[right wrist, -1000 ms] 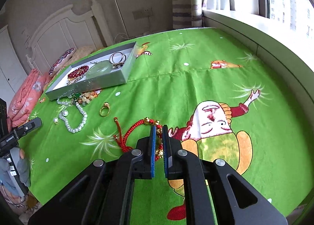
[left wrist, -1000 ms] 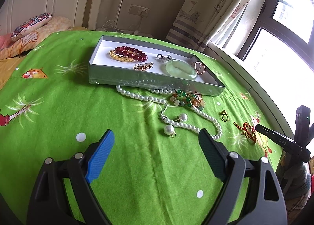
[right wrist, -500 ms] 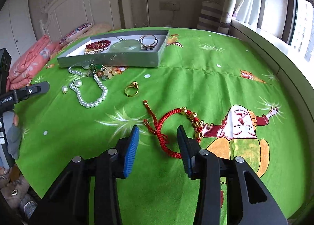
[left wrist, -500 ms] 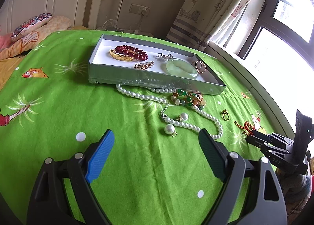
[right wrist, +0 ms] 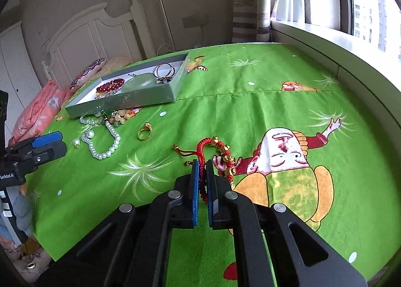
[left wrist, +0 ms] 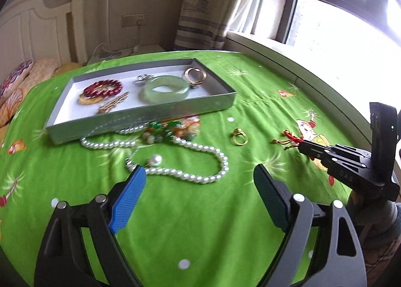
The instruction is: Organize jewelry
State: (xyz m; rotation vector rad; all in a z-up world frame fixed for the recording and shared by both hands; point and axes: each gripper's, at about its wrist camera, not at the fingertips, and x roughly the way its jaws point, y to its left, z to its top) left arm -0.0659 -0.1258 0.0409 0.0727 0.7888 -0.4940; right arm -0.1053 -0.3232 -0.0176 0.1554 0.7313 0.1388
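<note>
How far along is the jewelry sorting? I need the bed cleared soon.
Partly done. The grey box already holds a red bead bracelet, a jade bangle and rings. In hand: the right claw is shut on the red cord bracelet. Left on the sheet: the pearl necklace, the coloured beads and the gold ring. The left claw is open and empty.

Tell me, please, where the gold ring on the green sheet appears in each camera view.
Left wrist view: gold ring right of centre, past the pearl necklace.
Right wrist view: gold ring left of centre, right of the pearls.
Shared landmark: the grey jewelry box behind it.
</note>
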